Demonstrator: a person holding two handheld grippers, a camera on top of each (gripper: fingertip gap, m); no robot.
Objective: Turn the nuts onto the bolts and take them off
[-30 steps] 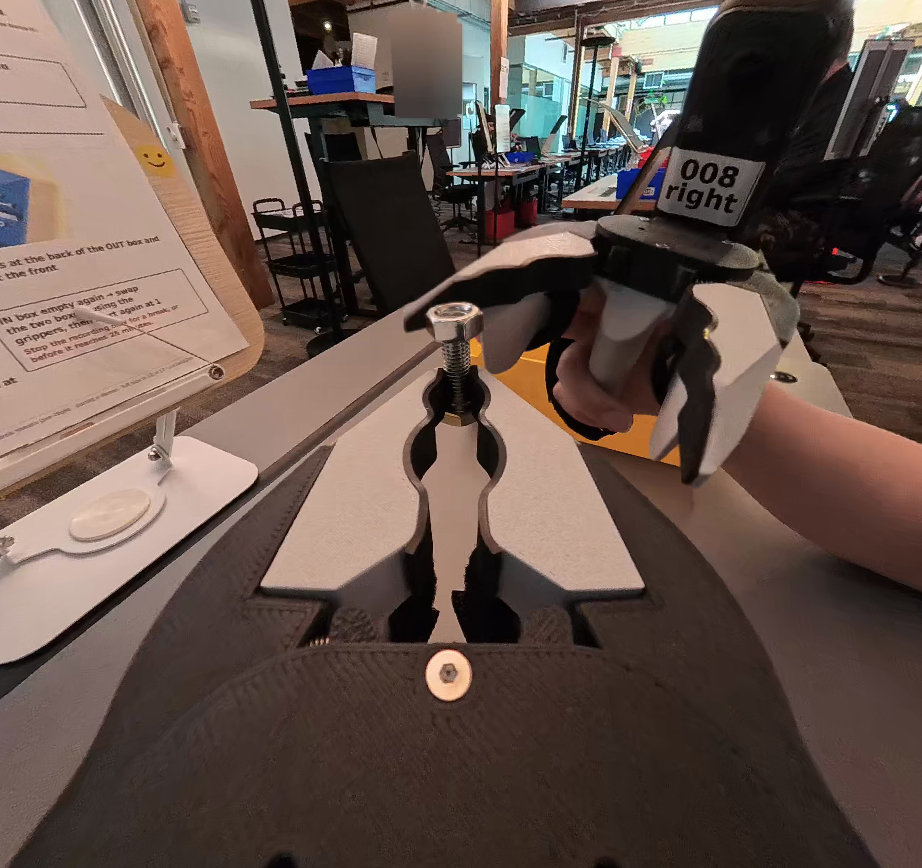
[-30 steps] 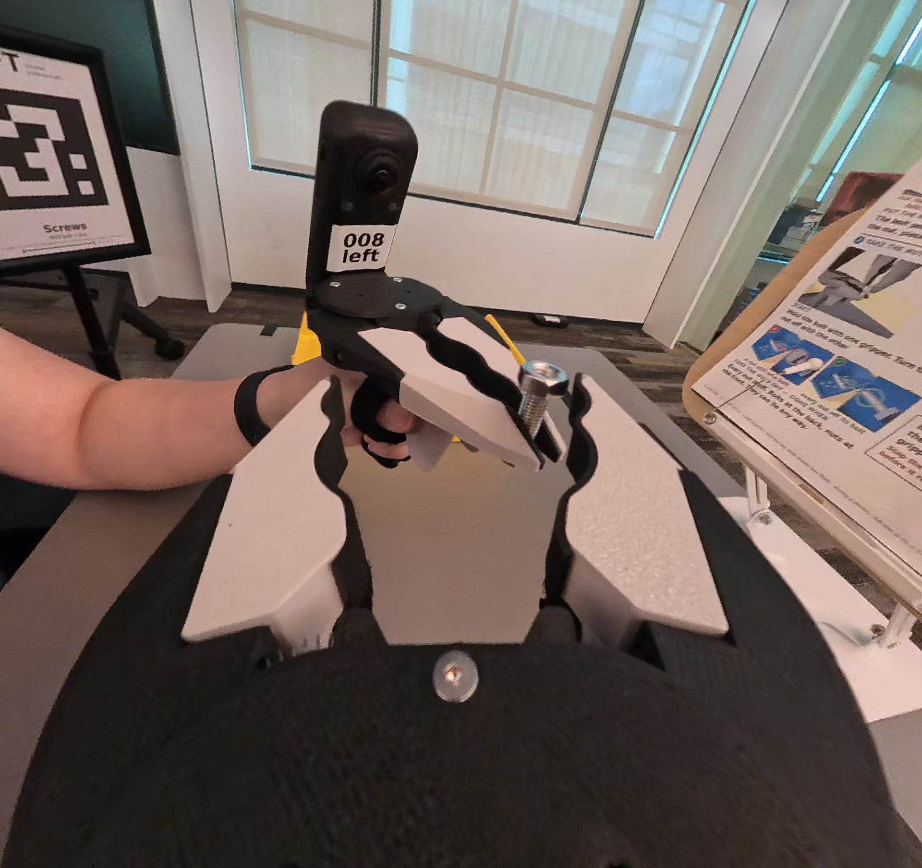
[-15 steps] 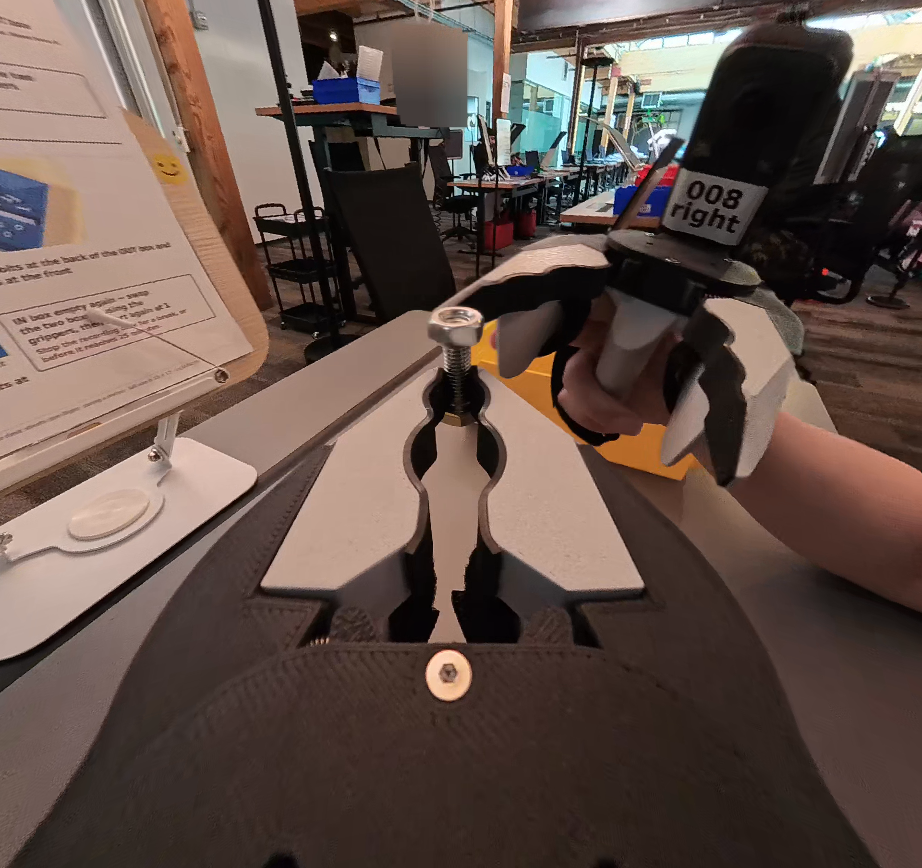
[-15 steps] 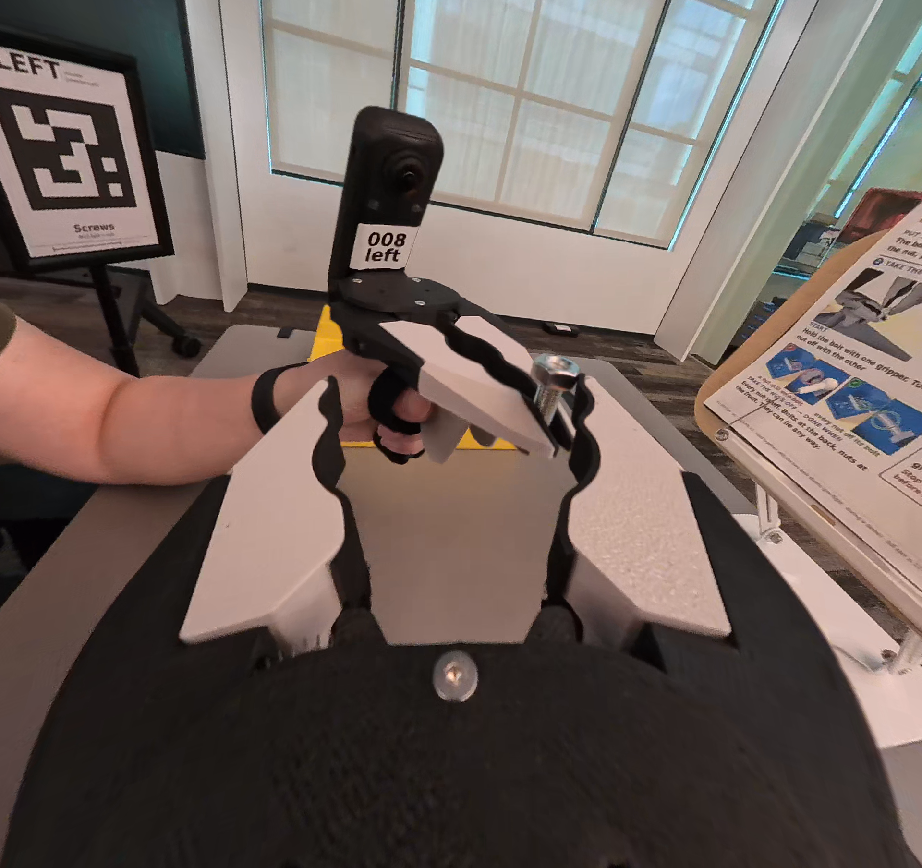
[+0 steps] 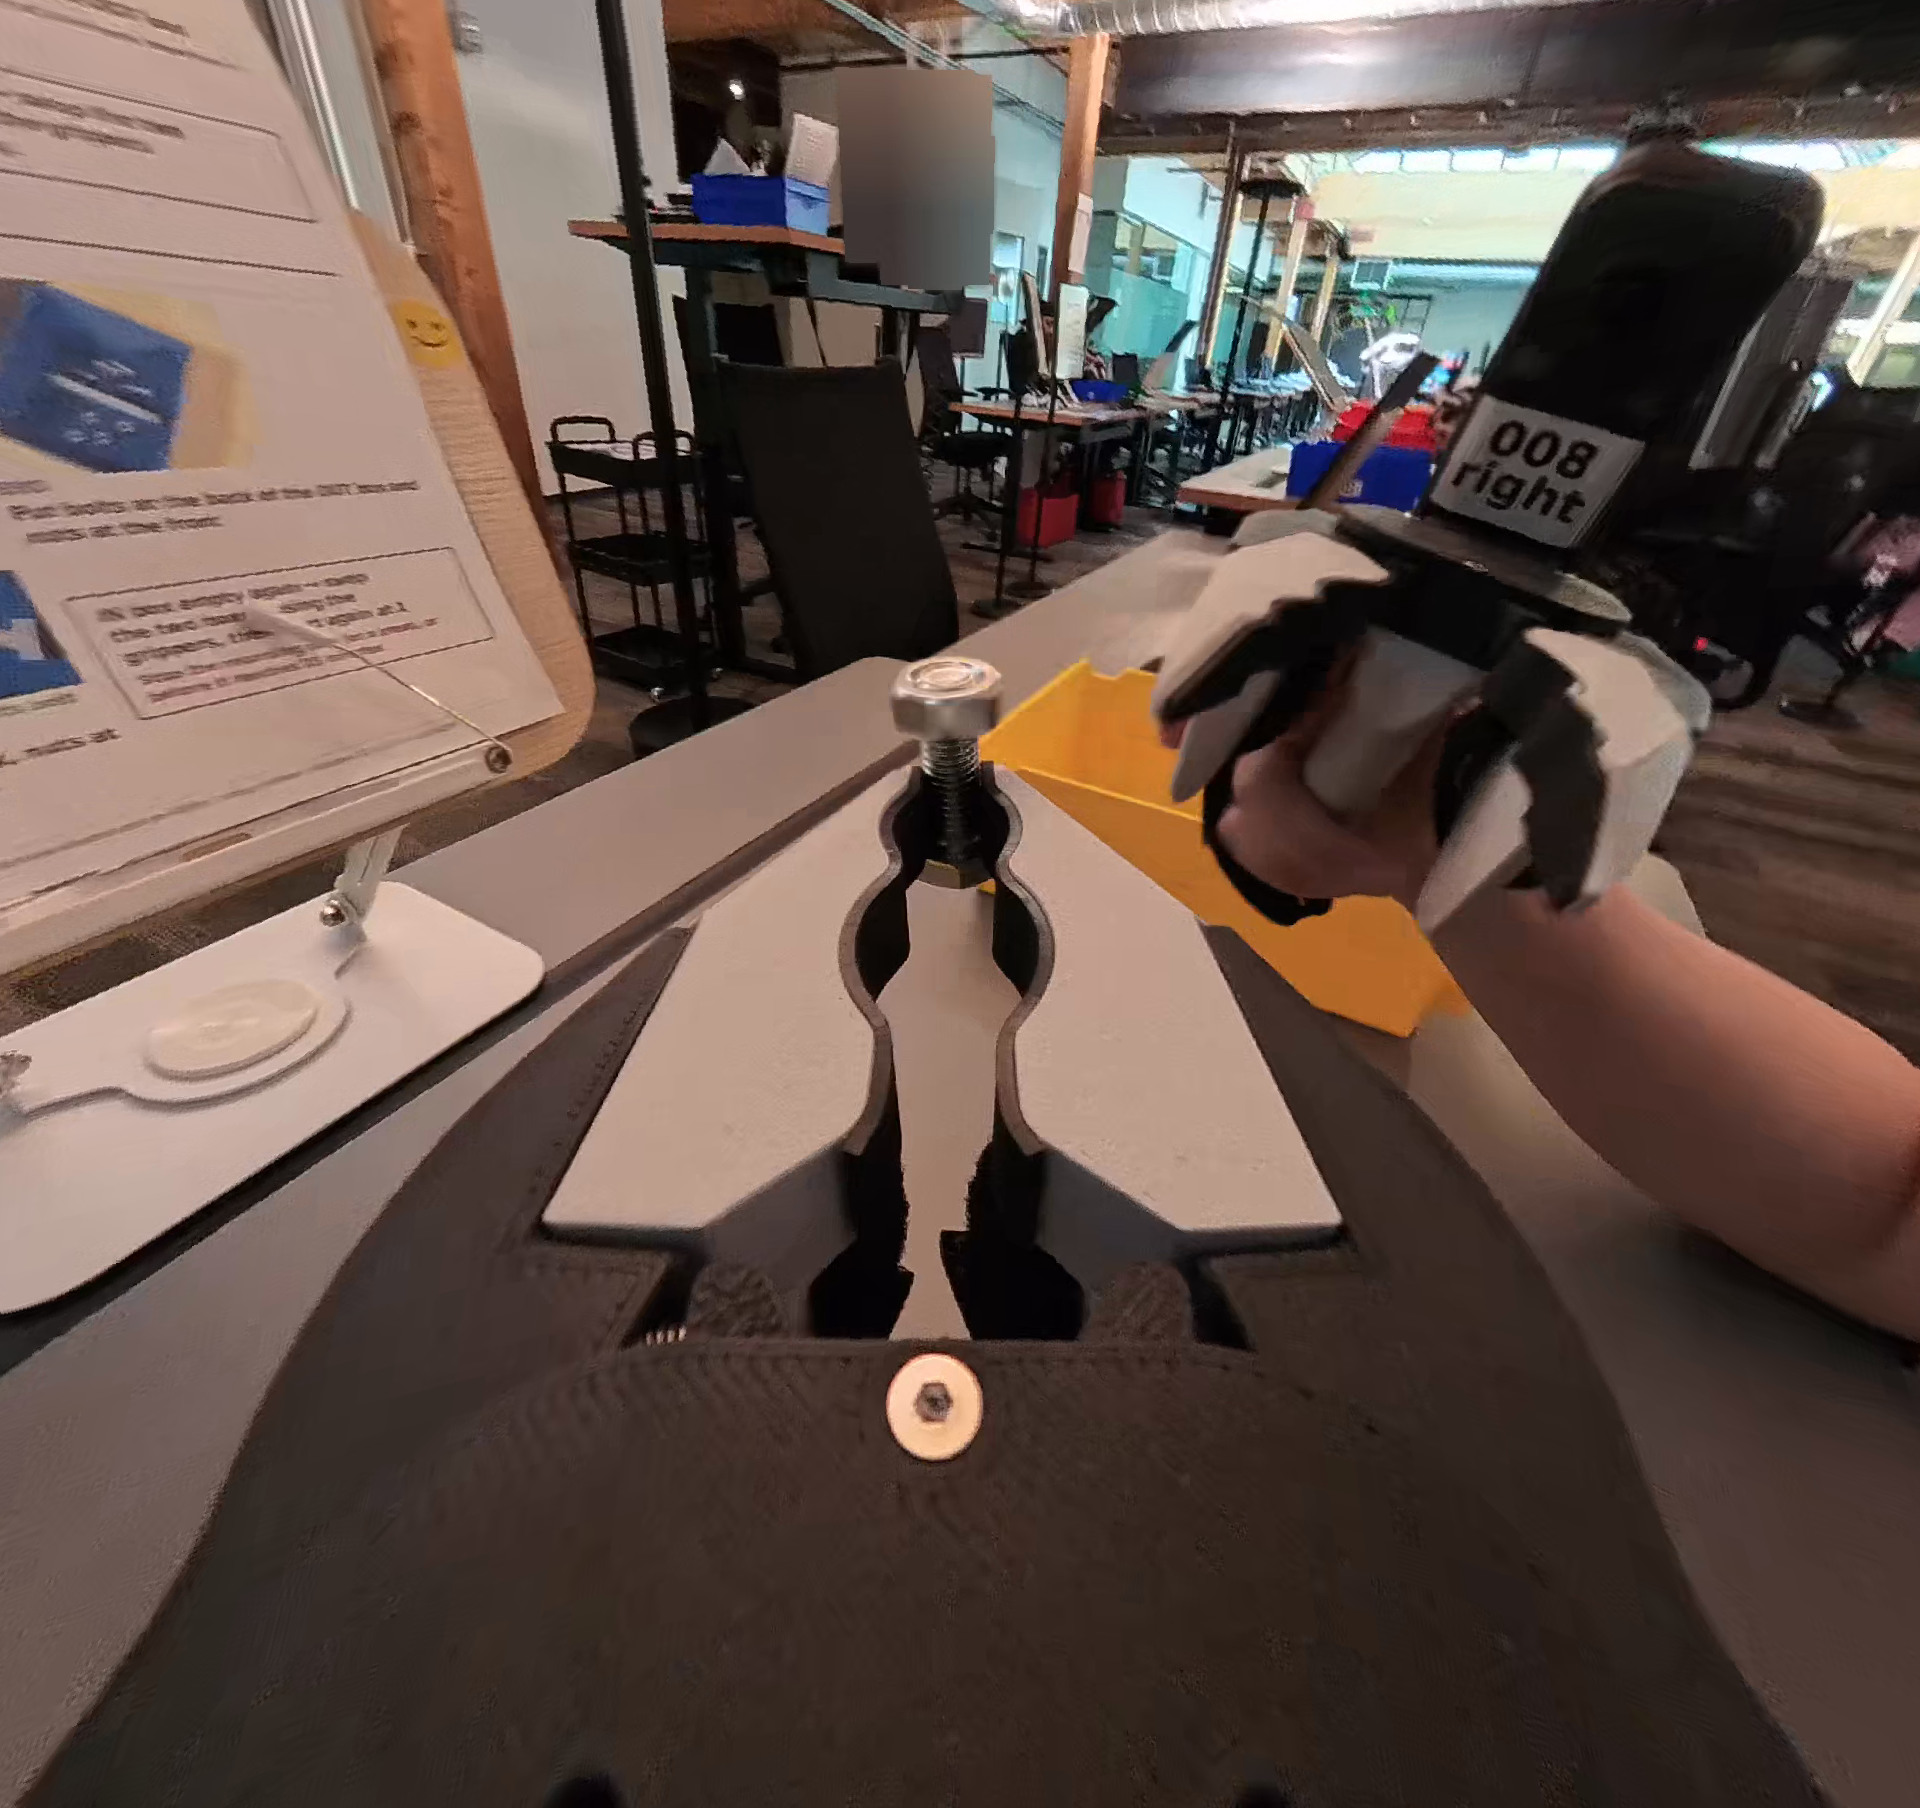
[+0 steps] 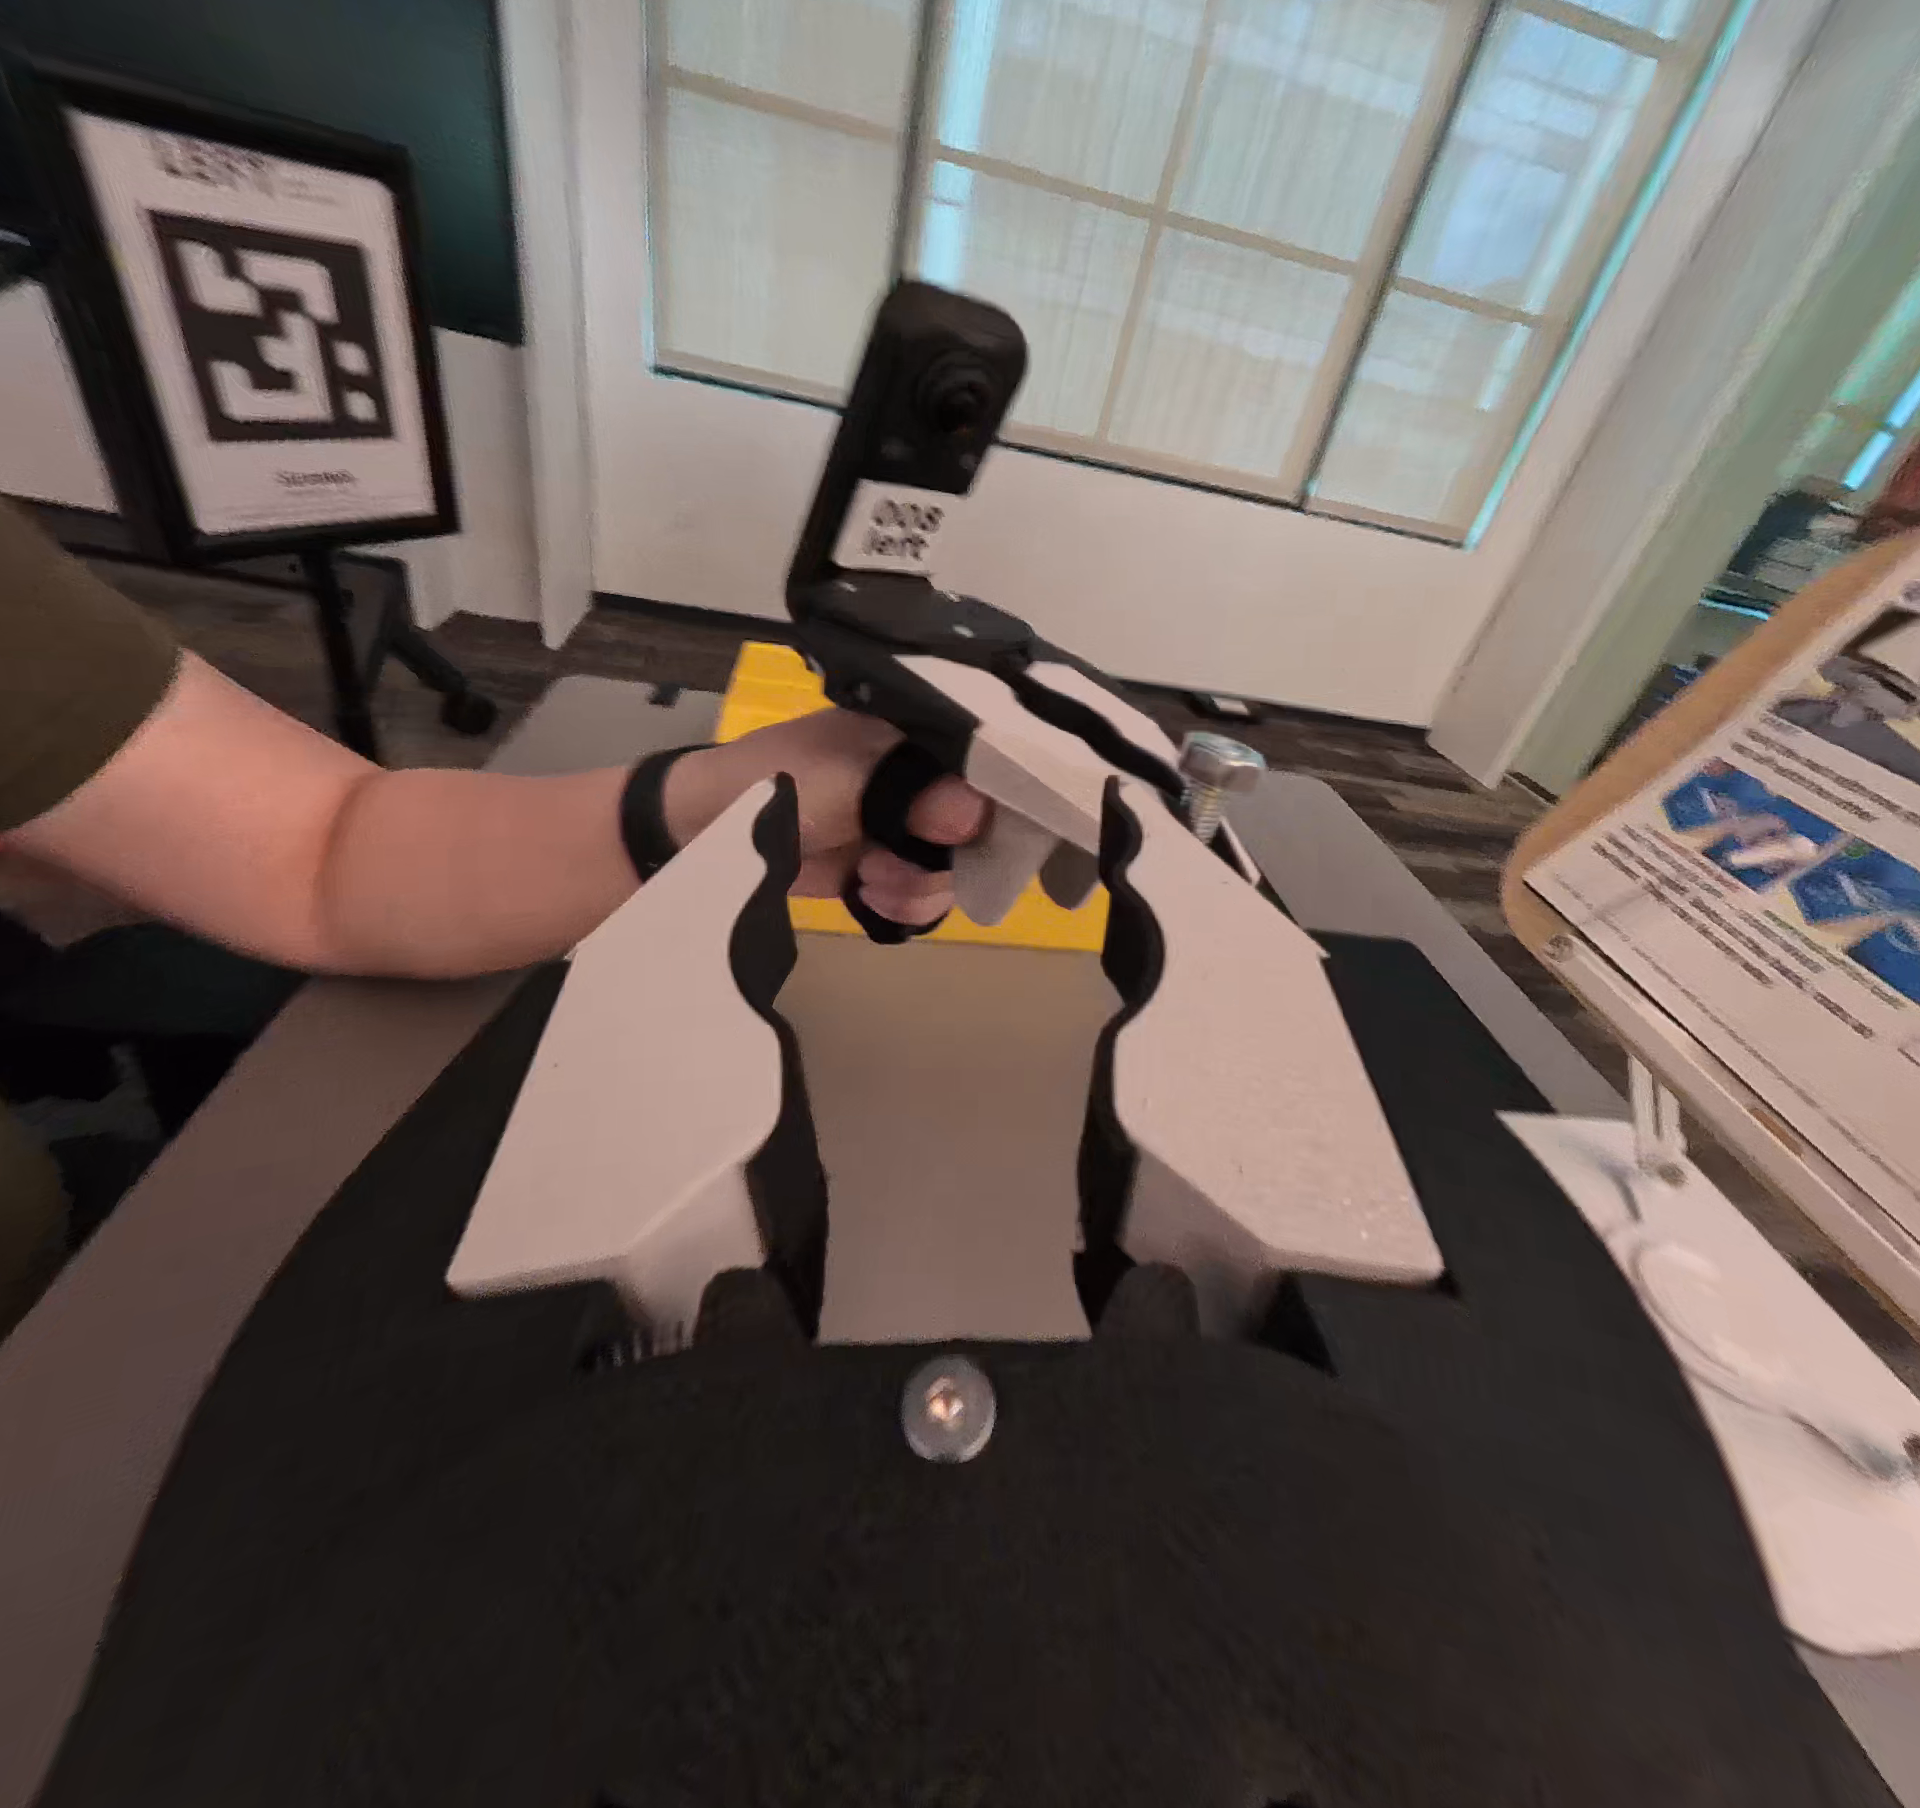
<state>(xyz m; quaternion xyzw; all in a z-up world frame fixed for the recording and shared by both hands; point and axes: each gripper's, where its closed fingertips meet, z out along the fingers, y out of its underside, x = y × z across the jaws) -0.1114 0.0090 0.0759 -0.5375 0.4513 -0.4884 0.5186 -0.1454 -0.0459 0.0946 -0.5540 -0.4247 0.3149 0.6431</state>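
My left gripper (image 5: 948, 828) was clamped narrow on the bolt (image 5: 948, 802), its fingers pinching the lower part of the threaded shank where a brass-coloured piece sat at the tips; I could not tell whether that was a second nut or part of the bolt. The bolt stood upright above the grey surface (image 5: 665, 823), with the silver hex nut (image 5: 945, 698) at the very top of the thread. My right gripper (image 6: 945, 927) hung wide and empty, off to the side of the bolt and apart from it, over the yellow bin (image 5: 1195, 823).

I judged the bolt and nut to be steel: stiff, small, light, and smooth enough to slip. The thread gave my left fingers some bite, so the shank low down seemed the sound place to hold. The nut wanted taking across two opposite flats, squarely, since a grip on the corners would likely skid round. It looked only barely engaged, so I reckoned it could drop free with little turning, and the bin lay near enough to catch it.
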